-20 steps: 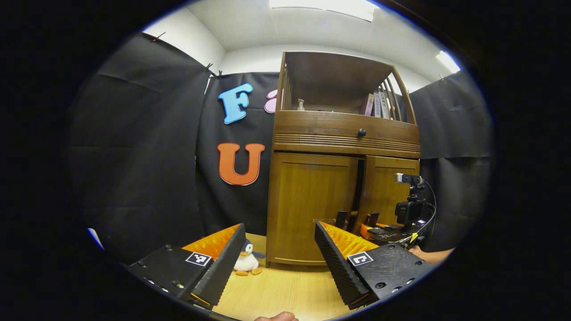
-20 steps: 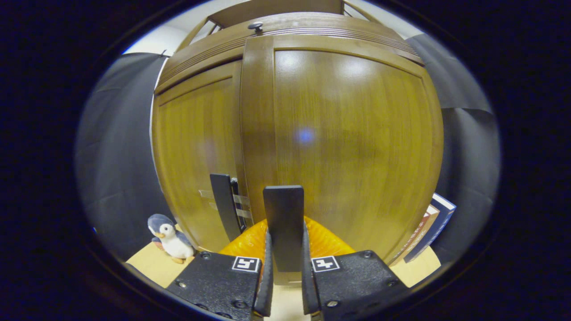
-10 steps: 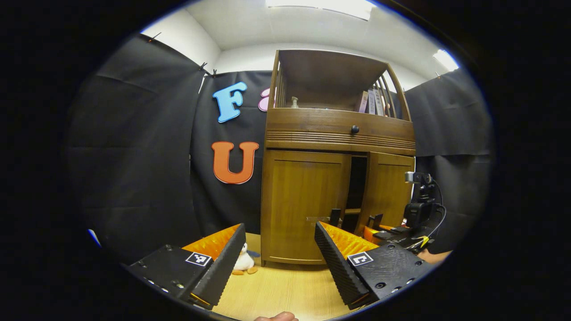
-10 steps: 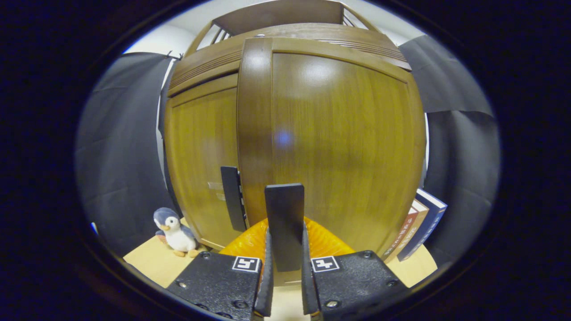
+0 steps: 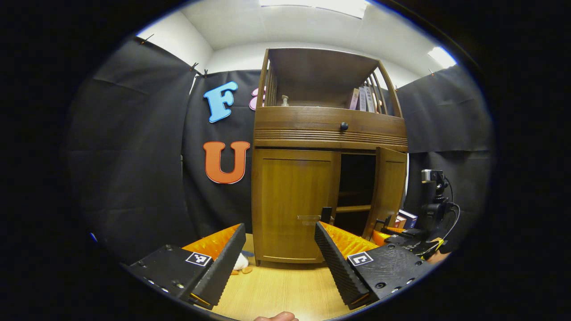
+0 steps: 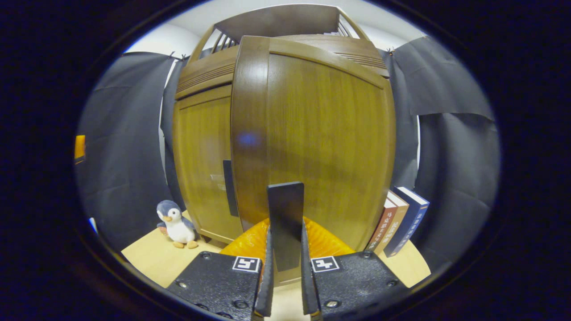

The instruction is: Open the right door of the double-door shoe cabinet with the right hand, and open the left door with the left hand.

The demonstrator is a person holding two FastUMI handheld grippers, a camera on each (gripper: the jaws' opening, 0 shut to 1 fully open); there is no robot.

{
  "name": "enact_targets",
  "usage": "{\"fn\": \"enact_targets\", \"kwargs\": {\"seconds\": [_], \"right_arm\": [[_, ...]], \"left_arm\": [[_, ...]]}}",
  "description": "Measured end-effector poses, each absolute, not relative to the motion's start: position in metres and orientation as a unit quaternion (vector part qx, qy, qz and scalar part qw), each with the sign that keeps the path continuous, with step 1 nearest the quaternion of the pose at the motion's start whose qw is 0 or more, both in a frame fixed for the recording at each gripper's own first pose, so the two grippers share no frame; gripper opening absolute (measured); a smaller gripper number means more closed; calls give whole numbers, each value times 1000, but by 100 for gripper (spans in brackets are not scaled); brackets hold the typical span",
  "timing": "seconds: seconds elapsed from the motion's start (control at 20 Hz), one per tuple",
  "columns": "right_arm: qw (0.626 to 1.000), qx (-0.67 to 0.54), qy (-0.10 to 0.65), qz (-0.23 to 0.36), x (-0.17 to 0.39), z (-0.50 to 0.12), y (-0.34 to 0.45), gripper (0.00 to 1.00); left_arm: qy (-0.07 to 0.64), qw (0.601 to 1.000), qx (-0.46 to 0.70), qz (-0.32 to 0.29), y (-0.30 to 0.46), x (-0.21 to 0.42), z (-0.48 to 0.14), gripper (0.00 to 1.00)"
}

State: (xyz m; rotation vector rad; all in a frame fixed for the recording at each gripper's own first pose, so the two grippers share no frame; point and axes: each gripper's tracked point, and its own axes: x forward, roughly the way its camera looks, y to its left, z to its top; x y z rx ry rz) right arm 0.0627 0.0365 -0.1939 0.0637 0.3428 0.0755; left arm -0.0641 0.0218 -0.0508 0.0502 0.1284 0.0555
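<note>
My right gripper is clamped on the flat dark handle of the right door, both fingers pressing its sides. In the left gripper view that right door stands swung out from the shoe cabinet, and the dark inside with one shelf board shows behind it. The left door lies flush and closed, its own dark handle at its inner edge. So there are two doors, one ajar and one shut, and two handles.

My left gripper hangs well back from the cabinet with its fingers spread wide, holding nothing. The right gripper sits low at the right in that view, by the open door.

One drawer knob sits above the doors. One plush penguin stands on the wooden floor to the left of the cabinet. Beside the cabinet's right side lean books — I count three spines in the right gripper view. More books stand on the open top shelf, too small to count.
</note>
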Motion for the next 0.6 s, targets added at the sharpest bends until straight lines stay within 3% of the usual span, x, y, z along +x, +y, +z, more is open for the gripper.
{"fn": "enact_targets", "kwargs": {"seconds": [0.6], "right_arm": [[984, 31, 176, -27, 8, -189, -20, 25]], "left_arm": [[77, 997, 17, -20, -15, -56, -59, 95]]}}
